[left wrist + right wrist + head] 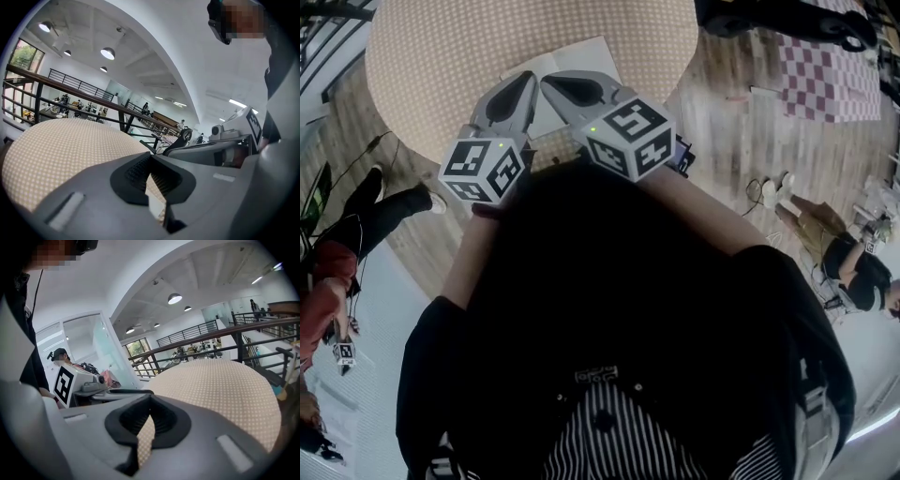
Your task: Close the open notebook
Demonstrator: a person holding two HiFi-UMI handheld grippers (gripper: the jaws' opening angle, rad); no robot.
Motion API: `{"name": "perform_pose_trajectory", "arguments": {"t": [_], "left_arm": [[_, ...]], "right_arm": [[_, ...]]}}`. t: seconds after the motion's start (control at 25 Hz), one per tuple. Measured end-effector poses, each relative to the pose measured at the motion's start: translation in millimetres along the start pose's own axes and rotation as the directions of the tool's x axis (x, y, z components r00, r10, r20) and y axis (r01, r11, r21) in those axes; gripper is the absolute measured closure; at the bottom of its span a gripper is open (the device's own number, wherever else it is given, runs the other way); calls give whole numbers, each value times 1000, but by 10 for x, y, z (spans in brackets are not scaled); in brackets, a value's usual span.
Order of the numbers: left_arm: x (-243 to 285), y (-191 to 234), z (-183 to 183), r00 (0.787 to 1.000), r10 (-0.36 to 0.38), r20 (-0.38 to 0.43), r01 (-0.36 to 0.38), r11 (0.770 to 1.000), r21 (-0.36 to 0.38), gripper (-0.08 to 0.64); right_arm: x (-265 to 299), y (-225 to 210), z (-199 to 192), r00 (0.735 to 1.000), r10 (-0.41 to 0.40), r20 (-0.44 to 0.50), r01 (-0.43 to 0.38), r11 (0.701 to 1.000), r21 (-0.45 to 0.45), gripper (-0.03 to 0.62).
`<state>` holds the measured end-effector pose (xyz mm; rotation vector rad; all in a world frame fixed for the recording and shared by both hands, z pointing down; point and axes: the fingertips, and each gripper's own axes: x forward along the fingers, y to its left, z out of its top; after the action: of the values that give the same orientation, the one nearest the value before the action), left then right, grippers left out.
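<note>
A white notebook (581, 66) lies near the front edge of the round table (441, 66), which wears a beige dotted cloth. Both grippers hang over its near half and hide it, so I cannot tell whether it lies open or closed. My left gripper (528, 80) and right gripper (551, 84) sit side by side, tips almost together, both pointing at the notebook. In the left gripper view the jaws of the left gripper (151, 157) meet at the tips with nothing between them. The right gripper (150, 397) is likewise shut and empty.
The table's front edge runs just under the marker cubes. A checkered mat (830, 80) lies on the wooden floor at the upper right. People sit on the floor at the left (337, 253) and right (844, 253). A dark railing (70, 93) stands beyond the table.
</note>
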<state>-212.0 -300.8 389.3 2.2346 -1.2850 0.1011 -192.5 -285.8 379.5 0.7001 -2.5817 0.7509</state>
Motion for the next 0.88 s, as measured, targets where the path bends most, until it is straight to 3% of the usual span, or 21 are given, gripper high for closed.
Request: {"name": "perform_pose_trajectory", "arguments": {"t": [0.52, 0.88], "left_arm": [[408, 44, -162, 998, -9, -59, 7, 999, -41, 558], [700, 230, -400, 991, -9, -133, 0, 998, -67, 558]], "right_arm": [[30, -496, -63, 999, -44, -29, 45, 998, 44, 591], [223, -973, -380, 989, -114, -92, 121, 989, 80, 591]]}}
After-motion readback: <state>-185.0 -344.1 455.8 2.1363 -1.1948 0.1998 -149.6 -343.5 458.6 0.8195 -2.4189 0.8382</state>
